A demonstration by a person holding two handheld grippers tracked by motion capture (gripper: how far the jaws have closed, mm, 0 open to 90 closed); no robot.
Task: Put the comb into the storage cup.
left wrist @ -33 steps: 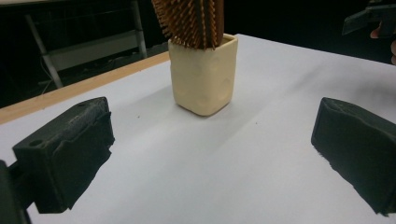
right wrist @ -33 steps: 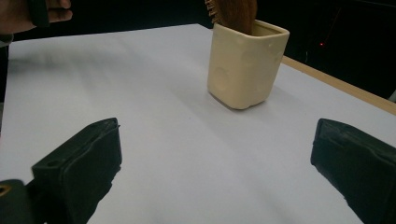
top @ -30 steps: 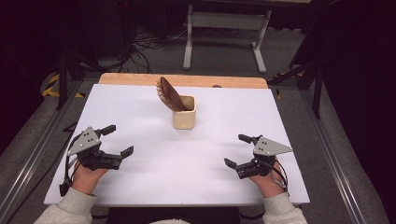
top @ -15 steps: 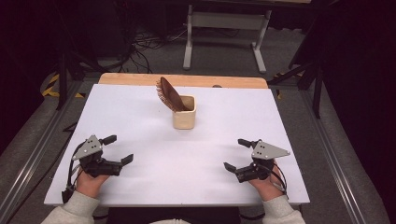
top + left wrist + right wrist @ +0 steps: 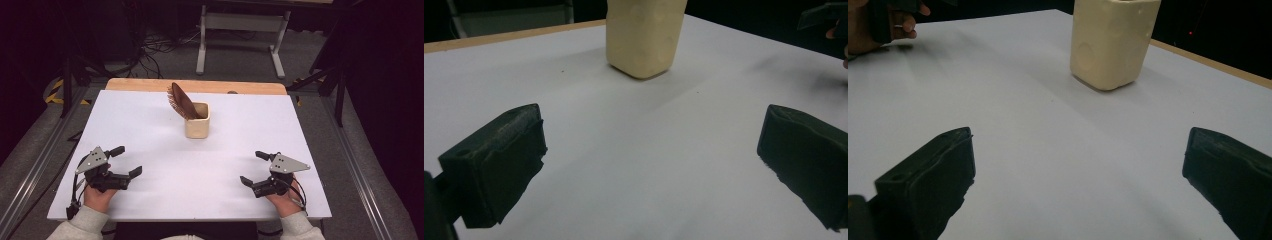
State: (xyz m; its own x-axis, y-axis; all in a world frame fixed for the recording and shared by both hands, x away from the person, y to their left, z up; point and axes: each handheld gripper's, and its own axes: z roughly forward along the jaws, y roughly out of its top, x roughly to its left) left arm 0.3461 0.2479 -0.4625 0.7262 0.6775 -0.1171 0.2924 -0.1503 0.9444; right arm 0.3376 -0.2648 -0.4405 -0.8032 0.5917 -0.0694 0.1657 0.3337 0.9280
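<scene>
A white table top lies under the high view, with a strip of bare wood along its far edge. Near the middle of the far half stands a cream-coloured cup, upright. A brown hairbrush sits inside it and leans toward the left, its bristles on the left side and its head well above the rim.

The left gripper is at the near left corner of the table, held by the person's left hand. Its two black jaws stand wide apart and hold nothing — in the left gripper view the white surface shows between them, and the cup stands farther off, well apart from the jaws.

The right gripper is at the near right of the table, held by the right hand. Its jaws are also spread wide with nothing between them. In the right gripper view the cup stands ahead and a little to the right, apart from the jaws, and the other hand shows at the top left corner with a ring on one finger.

Both grippers are well apart from the cup and from each other. On top of each is a grey three-cornered plate.

No brand, label or writing can be read on the cup, the brush or the grippers; the side of the cup is plain.

Beyond the table, a grey metal frame stands on the floor, and dark cables lie near it.
</scene>
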